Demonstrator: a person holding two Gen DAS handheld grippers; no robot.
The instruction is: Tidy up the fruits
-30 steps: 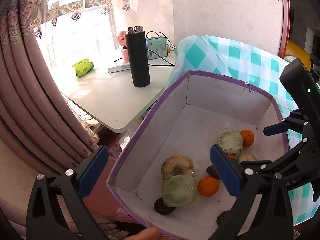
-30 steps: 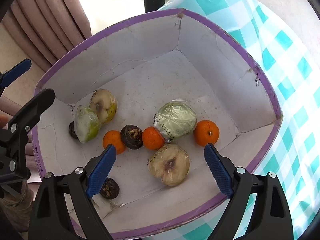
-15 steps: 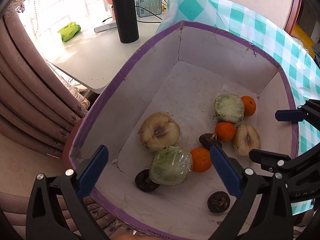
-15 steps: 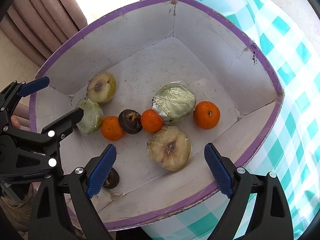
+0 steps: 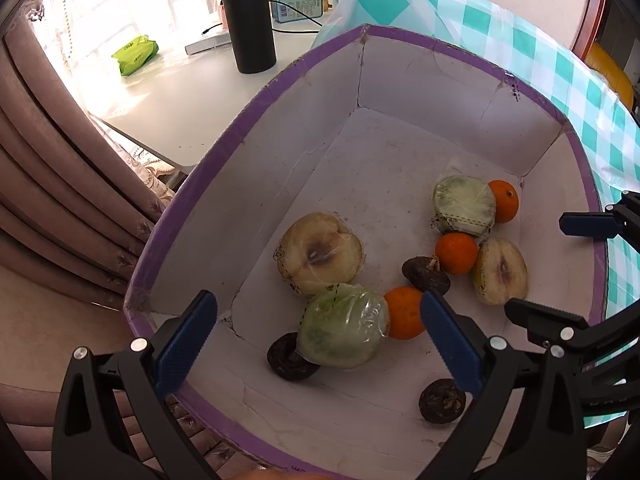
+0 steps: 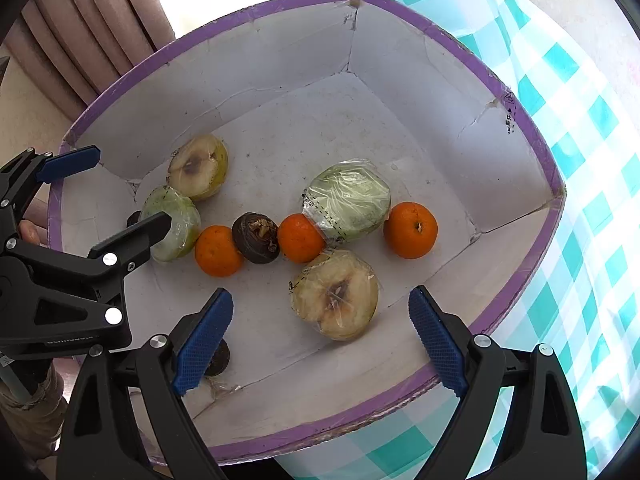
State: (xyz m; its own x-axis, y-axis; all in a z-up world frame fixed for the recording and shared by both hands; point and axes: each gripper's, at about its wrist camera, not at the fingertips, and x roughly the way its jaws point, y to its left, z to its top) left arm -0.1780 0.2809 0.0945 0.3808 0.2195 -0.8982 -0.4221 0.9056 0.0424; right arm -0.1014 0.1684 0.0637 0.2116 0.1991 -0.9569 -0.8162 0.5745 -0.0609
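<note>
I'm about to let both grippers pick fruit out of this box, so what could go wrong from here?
1. The fruits touch in a chain: gripping the middle orange could nudge the dark round fruit and the wrapped green half.
2. Slippery wrap on the cut half may slide between the fingers.
3. The left gripper and right gripper hang close together and could collide.

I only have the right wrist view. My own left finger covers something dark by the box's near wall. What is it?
Observer: A dark round fruit, whole, lying alone on the floor of the box.
Operator: Any other dark one hidden at the far left?
Observer: Yes, a second dark fruit, partly tucked under the wrapped green fruit.
Operator: And the black thing beyond the box?
Observer: A tall black bottle, upright on a white table.
</note>
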